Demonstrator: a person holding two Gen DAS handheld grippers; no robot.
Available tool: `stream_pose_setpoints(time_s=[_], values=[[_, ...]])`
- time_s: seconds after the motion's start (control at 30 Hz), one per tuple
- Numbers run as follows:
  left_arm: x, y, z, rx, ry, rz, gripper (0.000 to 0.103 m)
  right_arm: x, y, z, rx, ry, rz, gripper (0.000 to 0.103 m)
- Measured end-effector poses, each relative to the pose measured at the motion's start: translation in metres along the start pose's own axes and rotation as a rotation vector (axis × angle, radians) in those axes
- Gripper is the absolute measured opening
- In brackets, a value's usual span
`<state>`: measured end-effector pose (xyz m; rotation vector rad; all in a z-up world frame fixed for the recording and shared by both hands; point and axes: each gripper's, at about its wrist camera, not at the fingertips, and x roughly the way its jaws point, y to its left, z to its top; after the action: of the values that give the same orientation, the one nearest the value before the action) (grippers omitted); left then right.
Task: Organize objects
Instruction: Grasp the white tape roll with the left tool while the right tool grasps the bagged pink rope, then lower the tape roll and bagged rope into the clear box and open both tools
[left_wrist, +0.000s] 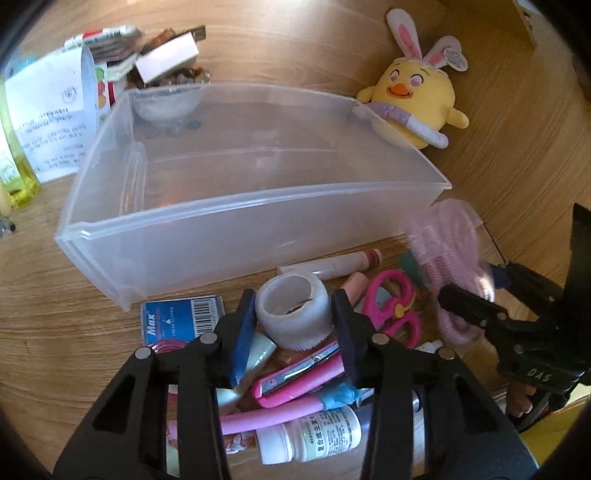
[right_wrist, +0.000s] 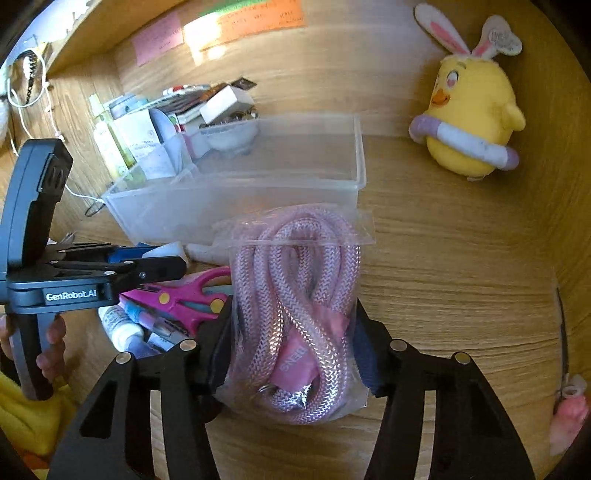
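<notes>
Left gripper: the black left gripper (left_wrist: 293, 317) sits over the clutter at 6 o'clock of the bin, its 2 fingers clamped on the white roll of tape (left_wrist: 293, 314), pads touching both sides.
Right gripper: the black right gripper (right_wrist: 295, 332) is clenched on the clear plastic bag of coiled pink braided rope (right_wrist: 295, 306), a finger against each flank of the bag.
Bin: the translucent plastic storage bin (left_wrist: 236, 236) stands open-topped on the wooden desk (left_wrist: 55, 295); nothing shows inside it.
Rope bag: resting on the desk at 5 o'clock of the bin, just beside its near wall.
Tape roll: lying on the pile at 6 o'clock of the bin, near the front wall.
Pile: magenta-handled scissors (left_wrist: 391, 306) at 3 o'clock of the tape, a blue staple box (left_wrist: 181, 317) at 9 o'clock, a white pill bottle (left_wrist: 310, 432) at 6 o'clock.
Toy: the yellow plush chick with rabbit ears (left_wrist: 417, 96) sits at 2 o'clock of the bin.
Behind: papers and small boxes (left_wrist: 110, 55) heaped at 11 o'clock.
</notes>
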<state>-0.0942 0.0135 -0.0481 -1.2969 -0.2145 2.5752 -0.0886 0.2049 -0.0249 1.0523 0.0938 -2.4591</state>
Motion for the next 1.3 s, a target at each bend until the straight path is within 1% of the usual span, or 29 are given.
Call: stream_pose_setpoints(time_s=[0.1,0.23,0.33,0.4,0.5,0.57,0.67,0.73,0.83,0.97,1.13,1.23,1.3], values=[[-0.009,-0.003,-0.002,0.016,-0.025,0.021,0.040,-0.010,0.002,0.001,-0.010,-0.024,-0.003,0.052],[-0.025,-0.005,-0.005,0.018,-0.064,0.016,0.040,-0.020,0.004,0.002,-0.019,-0.044,-0.003,0.052],[-0.040,-0.008,-0.007,0.023,-0.109,0.033,0.040,-0.029,0.006,0.005,-0.025,-0.069,0.003,0.052],[-0.051,-0.009,-0.006,0.023,-0.148,0.045,0.040,-0.037,0.005,0.010,-0.021,-0.092,0.022,0.052],[-0.066,-0.011,-0.002,0.026,-0.198,0.065,0.040,-0.048,0.006,0.021,-0.022,-0.138,0.029,0.052],[-0.075,-0.010,0.001,0.033,-0.226,0.080,0.041,-0.054,0.008,0.031,-0.032,-0.179,0.012,0.052],[-0.088,-0.010,0.007,0.046,-0.279,0.108,0.041,-0.057,0.011,0.047,-0.052,-0.231,-0.042,0.052],[-0.097,-0.007,0.012,0.038,-0.314,0.114,0.041,-0.055,0.011,0.059,-0.061,-0.253,-0.055,0.052],[-0.103,-0.001,0.020,0.028,-0.340,0.138,0.041,-0.049,0.010,0.076,-0.062,-0.262,-0.050,0.052],[-0.107,0.006,0.033,0.020,-0.345,0.165,0.041,-0.037,0.008,0.098,-0.051,-0.248,-0.010,0.052],[-0.104,0.022,0.053,-0.014,-0.324,0.160,0.041,-0.025,0.013,0.119,-0.059,-0.232,0.022,0.052],[-0.093,0.031,0.062,-0.031,-0.294,0.156,0.041,-0.016,0.016,0.126,-0.068,-0.213,0.022,0.052],[-0.080,0.037,0.068,-0.044,-0.255,0.148,0.041,-0.007,0.017,0.130,-0.074,-0.189,0.023,0.052]])
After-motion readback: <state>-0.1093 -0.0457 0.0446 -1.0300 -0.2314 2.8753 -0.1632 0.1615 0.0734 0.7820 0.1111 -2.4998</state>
